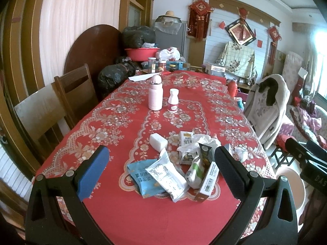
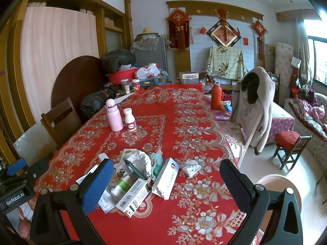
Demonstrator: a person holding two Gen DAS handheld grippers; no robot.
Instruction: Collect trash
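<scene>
Hovering above red floral tablecloth (image 1: 126,220): left gripper (image 1: 162,168) and right gripper (image 2: 166,181), fingers spread wide, holding nothing. Trash pile (image 1: 184,167) of wrappers and cartons sits near table's front edge, between left fingers. Crumpled tissue (image 2: 191,167) just beside it.

A glossy red plastic cloth with a pale printed lace pattern covers the surface (image 1: 122,106). The trash on it is crumpled white paper (image 2: 139,159), a shiny blue foil pouch (image 1: 139,177), and smooth printed cardboard boxes (image 2: 132,198). The pink flask (image 1: 155,96) looks matt; the white bottle (image 1: 173,100) is smooth plastic. The chair (image 1: 75,89) is dark varnished wood. The left tongs (image 1: 161,171) are matt black plastic with textured pads.
</scene>
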